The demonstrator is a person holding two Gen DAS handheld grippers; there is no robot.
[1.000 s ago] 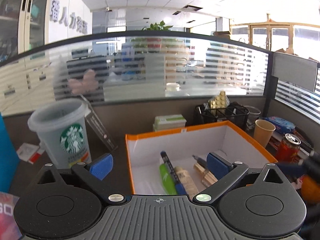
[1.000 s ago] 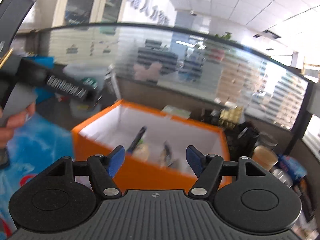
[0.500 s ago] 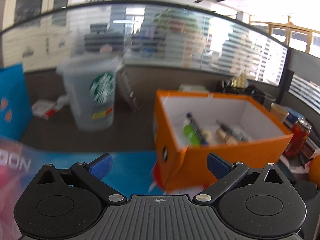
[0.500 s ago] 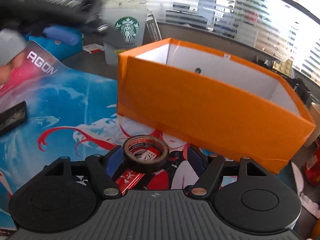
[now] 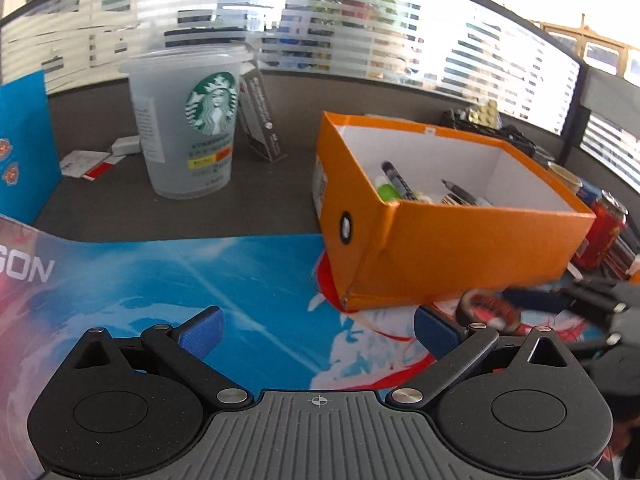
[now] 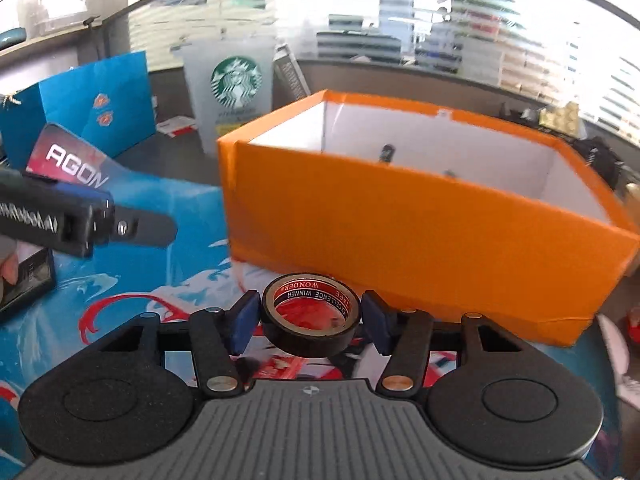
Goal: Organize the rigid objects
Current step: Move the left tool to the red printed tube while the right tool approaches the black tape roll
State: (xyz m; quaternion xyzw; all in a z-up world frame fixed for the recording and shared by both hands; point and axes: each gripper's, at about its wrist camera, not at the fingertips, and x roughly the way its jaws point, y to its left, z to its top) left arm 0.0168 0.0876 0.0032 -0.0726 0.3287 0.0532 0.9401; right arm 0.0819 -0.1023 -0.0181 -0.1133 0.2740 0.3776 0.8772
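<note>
A black roll of tape [image 6: 310,322] with a red inner label lies on the printed desk mat [image 6: 192,216], in front of the orange box [image 6: 400,232]. My right gripper [image 6: 310,322] is closing around it, and its blue pads [image 6: 245,320] meet the roll on both sides. The left wrist view shows the tape [image 5: 490,310] low on the right, beside the box [image 5: 460,248], which holds pens and a green item. My left gripper [image 5: 320,332] hangs open over the mat with nothing between its fingers.
Behind the mat stand a clear Starbucks cup [image 5: 188,120] and a blue paper bag [image 5: 24,152]. Right of the box are a red can [image 5: 604,232] and a paper cup [image 5: 564,174]. A black flat device [image 6: 24,280] lies on the mat's left.
Both grippers have come down from above the box to the mat in front of it. The right jaws have narrowed around the tape roll.
</note>
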